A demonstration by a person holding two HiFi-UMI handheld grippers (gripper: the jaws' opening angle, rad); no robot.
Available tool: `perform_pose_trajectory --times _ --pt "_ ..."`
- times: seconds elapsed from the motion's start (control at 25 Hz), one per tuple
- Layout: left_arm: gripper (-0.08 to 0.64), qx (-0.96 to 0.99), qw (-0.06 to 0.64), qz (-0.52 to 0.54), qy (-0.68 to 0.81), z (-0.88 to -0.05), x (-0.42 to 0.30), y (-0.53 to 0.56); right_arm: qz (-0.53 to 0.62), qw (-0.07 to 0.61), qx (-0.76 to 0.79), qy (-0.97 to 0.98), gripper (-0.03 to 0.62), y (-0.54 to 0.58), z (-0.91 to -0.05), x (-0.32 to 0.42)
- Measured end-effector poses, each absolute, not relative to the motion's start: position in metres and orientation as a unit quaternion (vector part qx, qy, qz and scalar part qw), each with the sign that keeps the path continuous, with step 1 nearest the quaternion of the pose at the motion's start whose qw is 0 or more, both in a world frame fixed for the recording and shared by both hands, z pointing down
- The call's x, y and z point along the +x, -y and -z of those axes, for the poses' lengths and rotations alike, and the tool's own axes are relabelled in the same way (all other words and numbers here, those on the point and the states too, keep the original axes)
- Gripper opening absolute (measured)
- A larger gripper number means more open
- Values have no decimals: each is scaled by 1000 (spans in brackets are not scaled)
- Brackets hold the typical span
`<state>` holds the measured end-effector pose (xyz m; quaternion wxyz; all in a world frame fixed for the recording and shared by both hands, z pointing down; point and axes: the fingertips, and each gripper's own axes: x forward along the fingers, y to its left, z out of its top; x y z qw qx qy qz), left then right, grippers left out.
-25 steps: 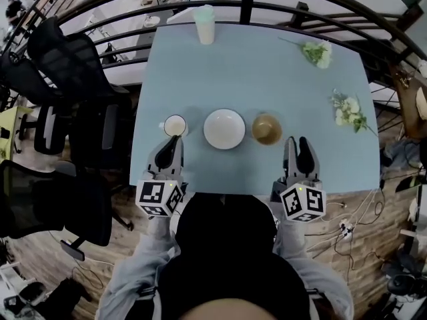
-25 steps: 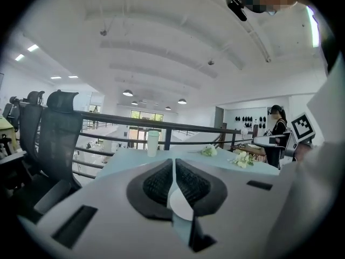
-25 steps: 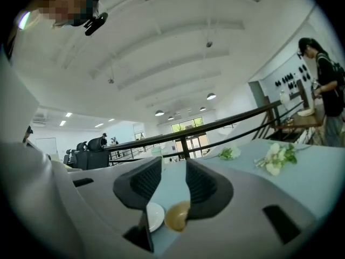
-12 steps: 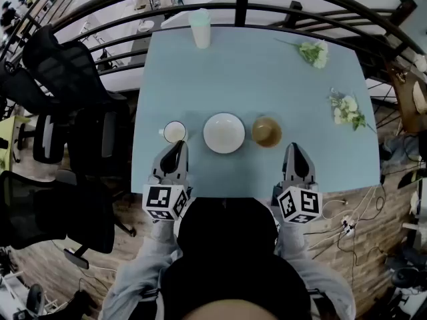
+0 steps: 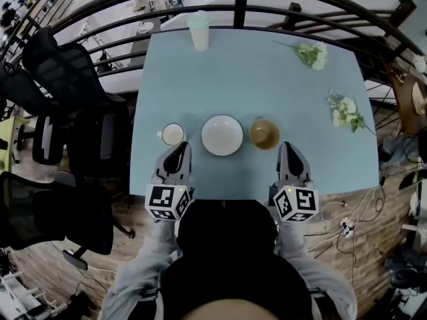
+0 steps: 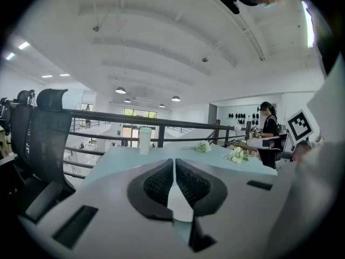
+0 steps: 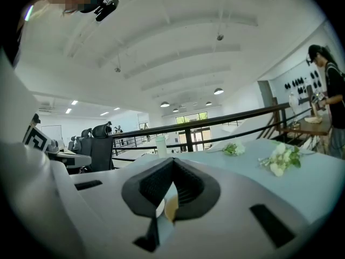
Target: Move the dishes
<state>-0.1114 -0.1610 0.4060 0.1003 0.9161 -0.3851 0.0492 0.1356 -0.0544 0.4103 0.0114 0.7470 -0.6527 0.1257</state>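
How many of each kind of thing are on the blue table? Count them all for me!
Cups: 2, the tall cup and the small white cup
Bowls: 2, the white bowl and the brown bowl
Flower bunches: 2, the far flower bunch and the near flower bunch
Total: 6

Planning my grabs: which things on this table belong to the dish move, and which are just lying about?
For the job: small white cup, white plate, brown bowl.
Lying about, likely: tall pale cup, far flower sprig, nearer flower sprig.
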Motion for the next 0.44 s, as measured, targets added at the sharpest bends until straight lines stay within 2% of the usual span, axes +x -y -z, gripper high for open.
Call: perform_pose_trajectory --times 0.44 --pt "25 918 98 -51 380 -406 -93 160 -127 19 737 664 8 67 -413 127"
